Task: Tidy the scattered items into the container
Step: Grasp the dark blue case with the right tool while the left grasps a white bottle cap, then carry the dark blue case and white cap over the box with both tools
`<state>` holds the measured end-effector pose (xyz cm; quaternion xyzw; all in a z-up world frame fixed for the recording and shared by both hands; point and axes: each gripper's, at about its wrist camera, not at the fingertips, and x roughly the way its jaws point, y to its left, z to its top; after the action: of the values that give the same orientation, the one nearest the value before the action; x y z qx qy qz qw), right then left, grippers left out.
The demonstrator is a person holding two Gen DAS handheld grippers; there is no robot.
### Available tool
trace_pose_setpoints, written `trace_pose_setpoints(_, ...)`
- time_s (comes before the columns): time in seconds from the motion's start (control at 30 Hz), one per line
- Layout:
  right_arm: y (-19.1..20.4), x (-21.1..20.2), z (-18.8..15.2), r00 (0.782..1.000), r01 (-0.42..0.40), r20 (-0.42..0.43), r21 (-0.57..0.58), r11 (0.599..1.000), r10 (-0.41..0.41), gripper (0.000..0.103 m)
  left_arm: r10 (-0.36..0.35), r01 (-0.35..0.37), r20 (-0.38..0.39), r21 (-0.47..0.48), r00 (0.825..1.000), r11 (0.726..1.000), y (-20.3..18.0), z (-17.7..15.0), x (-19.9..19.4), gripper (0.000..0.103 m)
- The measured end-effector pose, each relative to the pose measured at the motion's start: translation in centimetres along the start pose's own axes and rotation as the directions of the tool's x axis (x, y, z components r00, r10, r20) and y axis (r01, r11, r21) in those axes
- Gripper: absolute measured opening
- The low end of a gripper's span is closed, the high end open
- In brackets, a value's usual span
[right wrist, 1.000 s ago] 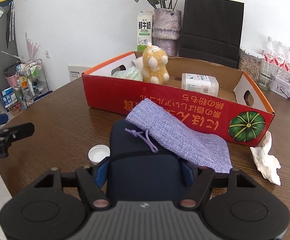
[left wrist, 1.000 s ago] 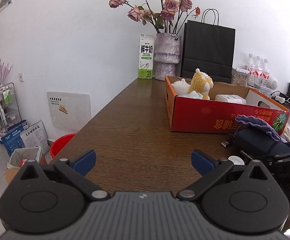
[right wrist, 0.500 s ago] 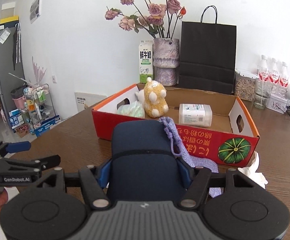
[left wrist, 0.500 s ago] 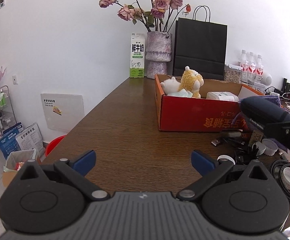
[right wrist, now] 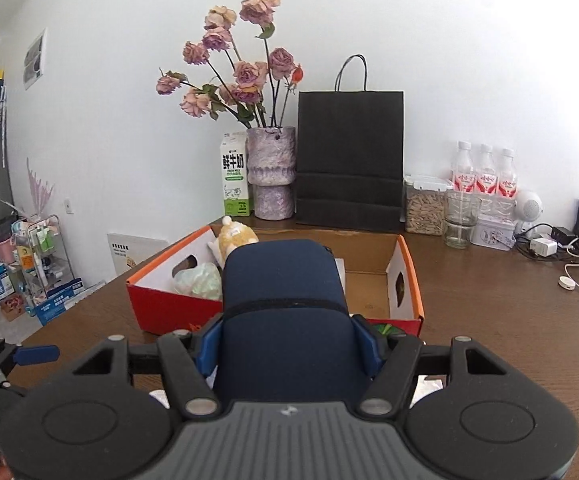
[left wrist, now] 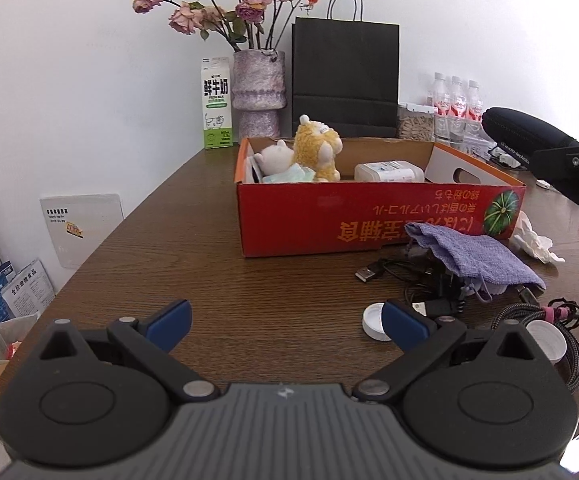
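wooden table, navy zipped case, red box

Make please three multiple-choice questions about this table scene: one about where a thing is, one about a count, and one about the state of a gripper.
1. Where does the purple cloth pouch lie?
A. inside the red box
B. on the table, over the cables in front of the red box
C. in the black paper bag

2. How many water bottles stand by the wall?
A. one
B. three
C. five

3. What is the state of the right gripper?
A. open and empty
B. shut on the dark blue case
C. shut on the milk carton

Answers:
1 B: it drapes over the tangled cables outside the red box.
2 B: three red-labelled bottles stand together.
3 B: both pads press the sides of the dark blue case.
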<state>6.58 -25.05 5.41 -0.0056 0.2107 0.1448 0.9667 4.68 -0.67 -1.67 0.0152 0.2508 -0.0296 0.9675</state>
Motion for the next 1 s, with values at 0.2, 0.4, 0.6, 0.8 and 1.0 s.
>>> trace_pose_setpoints(0.2,-1.6,0.4,-2.0,0.999,0.034,-0.036,0.030,0.999,-0.033,0.064,-0.031,0.032,-0.034,0.049,0.999,0.998,-1.9,-0.2,1.2,0.103)
trace_pose_setpoints(0.4,-2.9,0.5,-3.3,0.998,0.043,-0.052,0.063,0.997,-0.040,0.064,-0.028,0.033,-0.069,0.077,0.997,0.996,-3.1,-0.2,2.5,0.098)
trace_pose_setpoints(0.6,-3.4,0.6,-3.7,0.998,0.033,-0.053,0.082,0.996,-0.029,0.064,-0.031,0.038,-0.098,0.073,0.995,0.997,-3.5,-0.1,3.4,0.064)
trace_pose_setpoints(0.8,-3.6,0.9,-4.0,0.998,0.021,-0.060,0.090,0.996,-0.016,0.064,-0.048,0.055,-0.094,0.078,0.994,0.995,-3.8,0.1,3.5,0.029)
trace_pose_setpoints(1.0,-3.7,1.0,-4.1,0.998,0.018,-0.061,0.092,0.996,-0.013,0.064,-0.027,0.030,-0.068,0.058,0.997,0.998,-3.3,0.4,3.0,0.029)
